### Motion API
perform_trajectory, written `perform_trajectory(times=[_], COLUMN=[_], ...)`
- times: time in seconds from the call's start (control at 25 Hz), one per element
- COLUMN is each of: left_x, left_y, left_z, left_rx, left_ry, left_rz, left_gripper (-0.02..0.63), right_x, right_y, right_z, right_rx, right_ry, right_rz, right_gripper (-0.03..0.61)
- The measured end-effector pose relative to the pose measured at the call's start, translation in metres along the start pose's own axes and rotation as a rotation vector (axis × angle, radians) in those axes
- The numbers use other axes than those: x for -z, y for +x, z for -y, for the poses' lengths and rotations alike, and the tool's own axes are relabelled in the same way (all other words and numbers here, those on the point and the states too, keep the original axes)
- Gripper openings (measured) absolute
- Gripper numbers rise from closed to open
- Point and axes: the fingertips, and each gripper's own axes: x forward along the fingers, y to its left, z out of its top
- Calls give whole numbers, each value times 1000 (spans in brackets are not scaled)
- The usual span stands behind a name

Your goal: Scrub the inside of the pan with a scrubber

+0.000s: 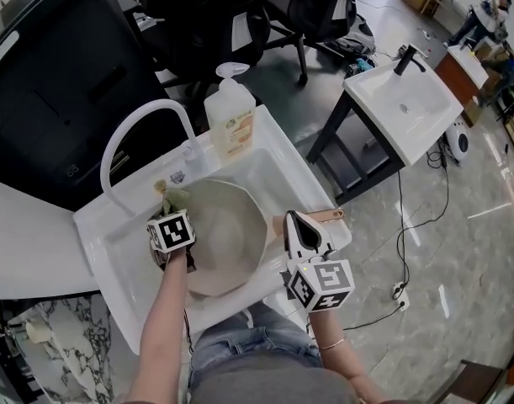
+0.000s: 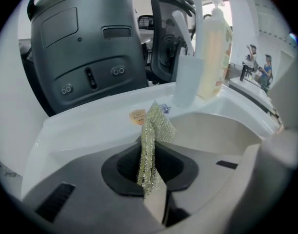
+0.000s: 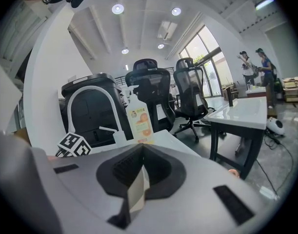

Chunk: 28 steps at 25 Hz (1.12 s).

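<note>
The left gripper (image 2: 151, 179) has its fingers (image 2: 222, 179) closed on a scrubber (image 2: 153, 135), a piece of glittering mesh that stands upright between them and rises above the tips. Behind it lies the white rim of the sink (image 2: 85, 128), with a round sticker (image 2: 137, 116) on it. At the right, the pale inside of the pan (image 2: 222, 130) is visible. A soap bottle (image 2: 214, 57) stands on the far rim, just beside the white faucet base (image 2: 185, 79). Farther back are a black machine (image 2: 85, 48) and an office chair (image 2: 168, 33).

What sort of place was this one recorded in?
Probably an office or lab set up for trials, not a home kitchen: office chairs, a second free-standing sink on a metal frame, and cables across a polished floor.
</note>
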Motion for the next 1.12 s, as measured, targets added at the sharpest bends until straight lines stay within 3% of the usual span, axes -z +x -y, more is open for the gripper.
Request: perform_trajectory(times=[0.2,0.32,0.44,0.52,0.68,0.88,1.0,1.12], left_x=[-9,-13,-13,-19,-31,-33,-23,-10], left_y=[-41,-57,-66,-65,-57,-43,-33,-24], left_z=[-8,-4,12,22,43,70,79,74], left_rx=[108,221,326,325,280,154,121,77], left_ry=[-104,6,289,531,929,1430,1669,1911], left_rz=[61,65,76,128,237,360,380,348], left_gripper=[63,63,63,63,63,63,63,61], right_x=[-5,-3,-1,0,4,13,17,19], right_y=[2,6,6,4,-4,-18,-26,-31], right_z=[-14,-22,-25,-25,-21,-12,-8,-9], right_rx=[-23,-26,-14,1,46,114,145,161], right_ry=[-12,-16,-20,-20,-17,1,8,10], right_rz=[12,6,-2,-5,-9,-16,-21,-20], right_gripper=[11,11,11,11,11,11,11,11])
